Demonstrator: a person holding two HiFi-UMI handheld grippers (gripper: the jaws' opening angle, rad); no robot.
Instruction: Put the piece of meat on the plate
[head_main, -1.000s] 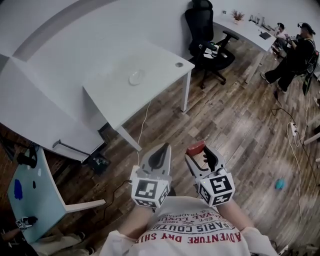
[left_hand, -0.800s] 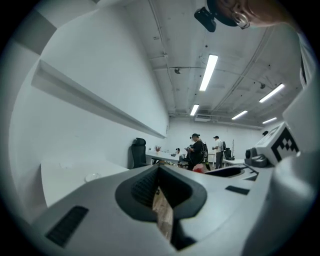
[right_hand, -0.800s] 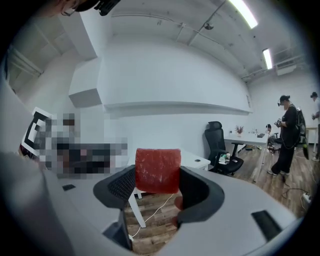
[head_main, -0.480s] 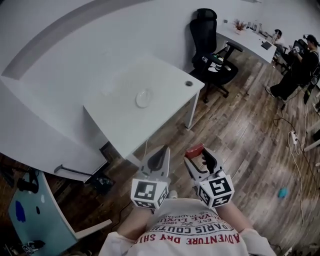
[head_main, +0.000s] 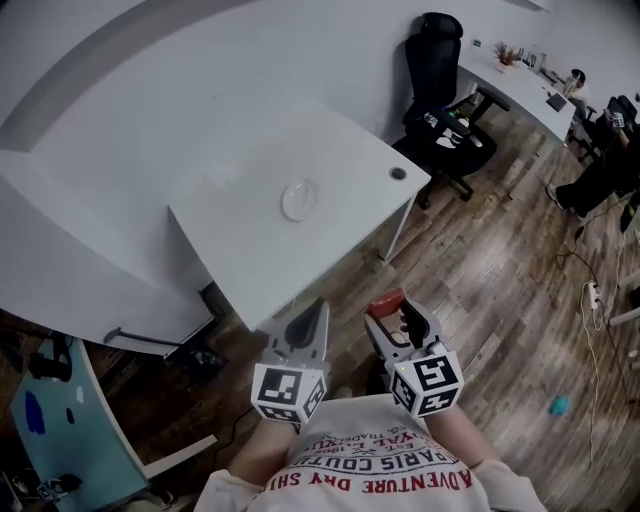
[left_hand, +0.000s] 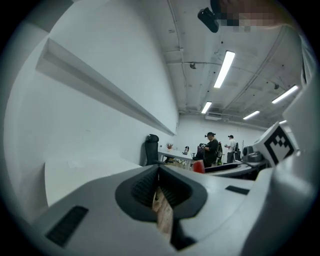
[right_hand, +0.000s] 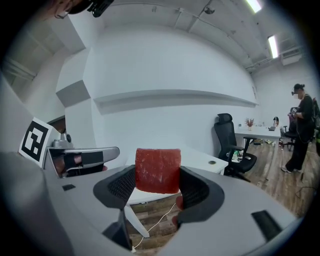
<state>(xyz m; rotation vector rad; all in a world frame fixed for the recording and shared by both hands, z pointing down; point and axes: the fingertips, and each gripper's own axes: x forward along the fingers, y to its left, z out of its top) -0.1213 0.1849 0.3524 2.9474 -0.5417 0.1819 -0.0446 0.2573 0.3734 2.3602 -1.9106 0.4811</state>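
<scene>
A small white plate (head_main: 299, 199) lies near the middle of a white table (head_main: 250, 245) ahead of me. My right gripper (head_main: 392, 312) is shut on a red block of meat (head_main: 386, 298), held over the wooden floor short of the table's near corner. In the right gripper view the meat (right_hand: 158, 170) fills the gap between the jaws of the right gripper (right_hand: 158, 181), with the table behind it. My left gripper (head_main: 306, 322) hangs beside it, shut with nothing in it. In the left gripper view, the left gripper (left_hand: 159, 175) has its jaws together and the meat (left_hand: 199, 166) shows at the right.
A black office chair (head_main: 445, 62) stands past the table's far right corner, by a long white desk (head_main: 515, 80) where people stand. A white cable (head_main: 292, 292) hangs from the table to the floor. A pale blue table (head_main: 50, 400) is at the lower left.
The table and plate have drawn nearer and shifted toward the middle of the head view. Both grippers kept their pose, the right one still holding the meat.
</scene>
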